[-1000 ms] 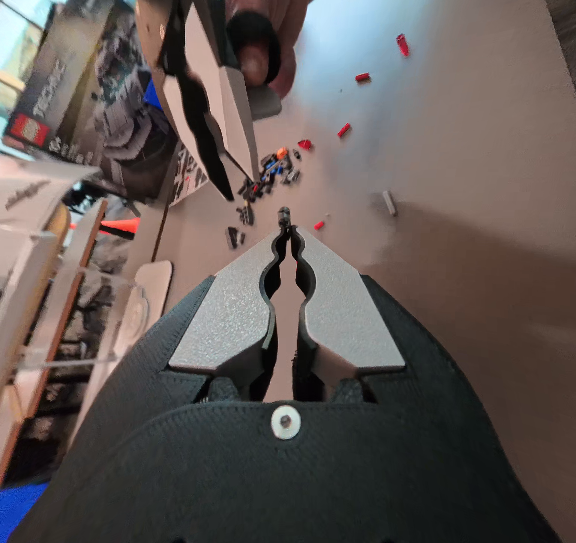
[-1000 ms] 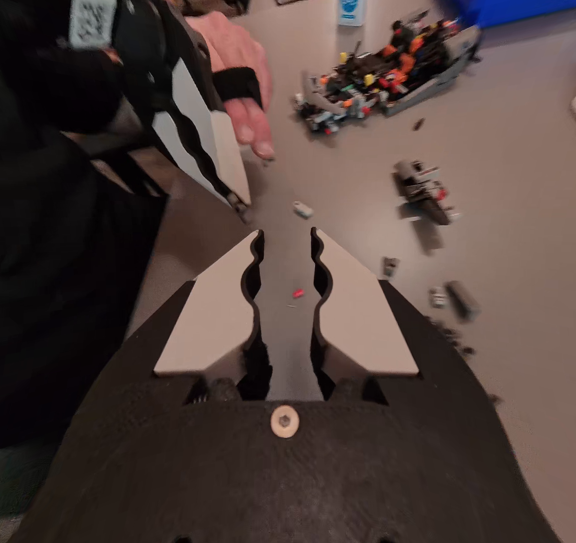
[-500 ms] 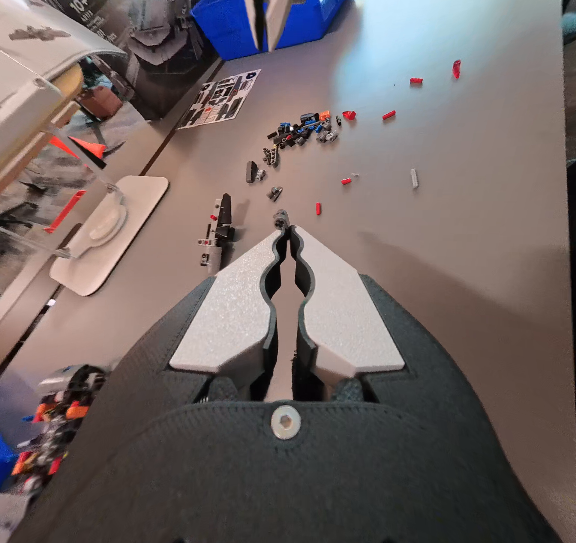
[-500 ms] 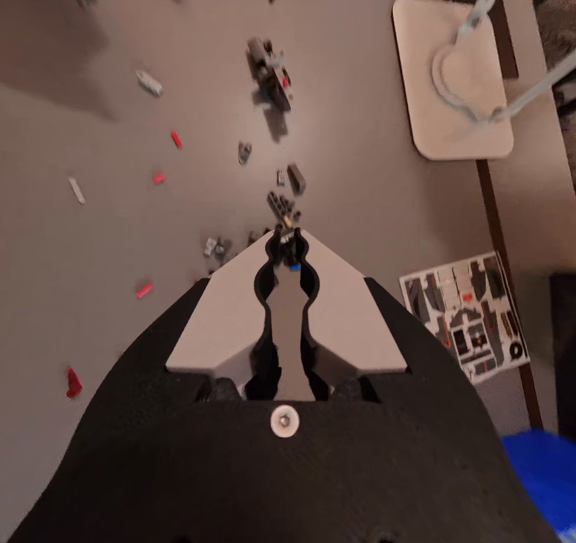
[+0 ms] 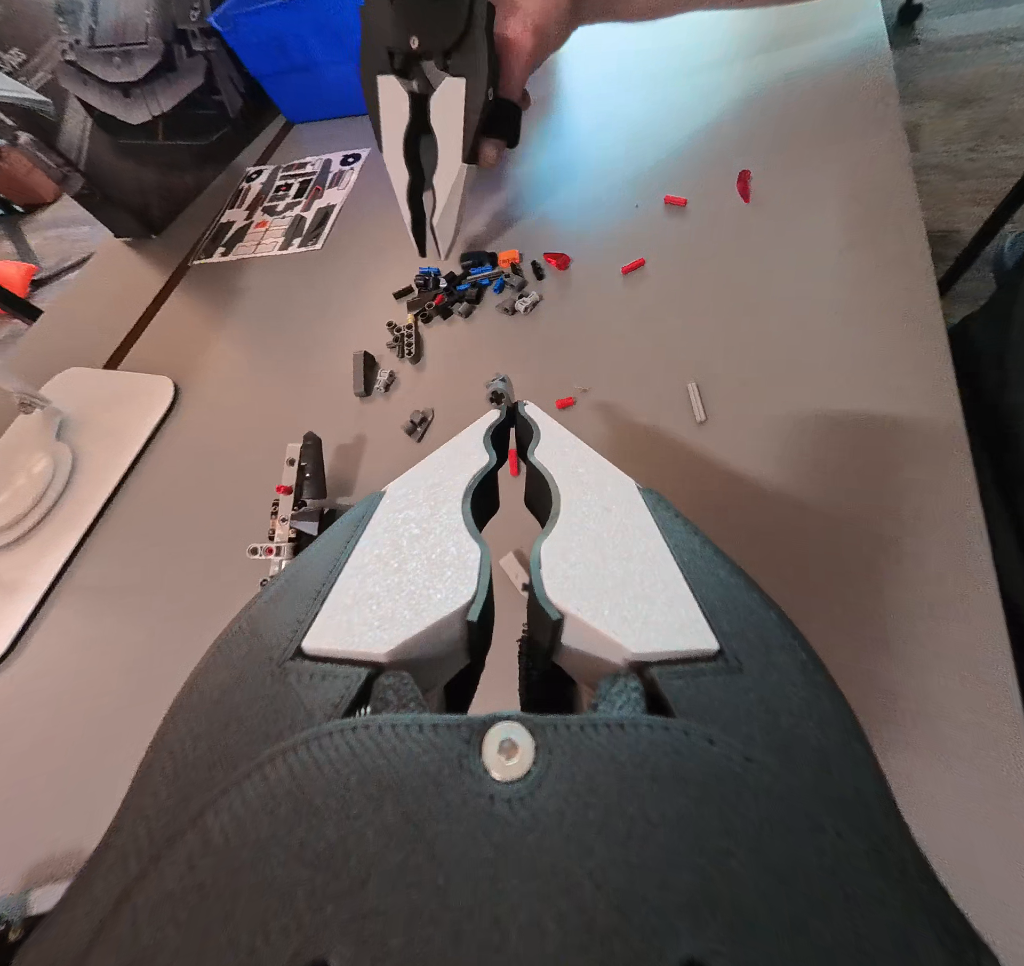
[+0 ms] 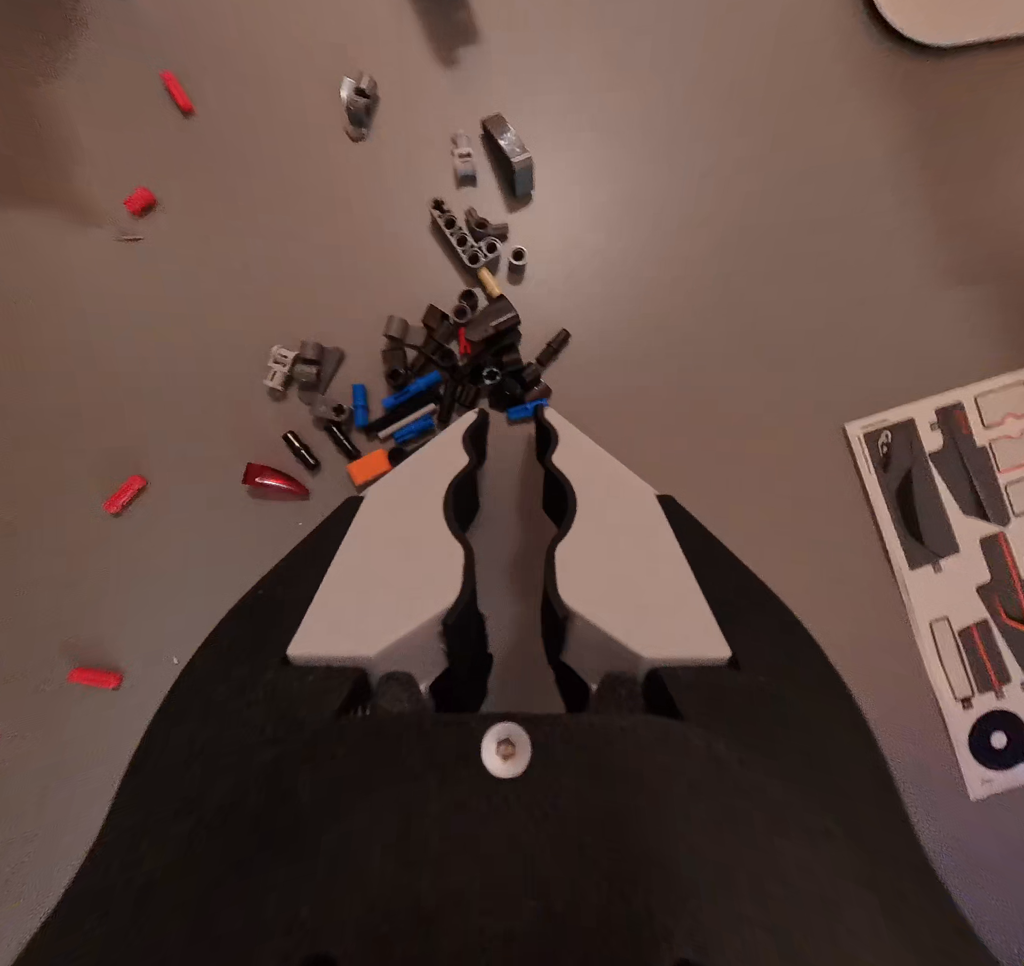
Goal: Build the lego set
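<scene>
My left gripper is shut on a small grey connector that sticks out past its tips, held above the grey table. My right gripper is open by a narrow gap and points down at a pile of small black, grey and blue lego pieces. A blue pin lies right at its tips. In the left wrist view the right gripper hangs just over the far-left edge of the pile, held by a hand. A partly built black and grey assembly lies left of my left gripper.
Red pins are scattered right of the pile, with a dark red curved piece and a grey axle. A sticker sheet, a blue bin, the set's box and a white lamp base are at the left. My hands' fingertips stand some 20 centimeters from each other. My right gripper is the nearer one to the dark red curved piece: about 8 centimeters, against 20 centimeters. Seen from the left wrist view as well.
The right gripper swung away from my left gripper to the pile, came down over it and its jaws narrowed. The left gripper kept its hold on the grey connector.
</scene>
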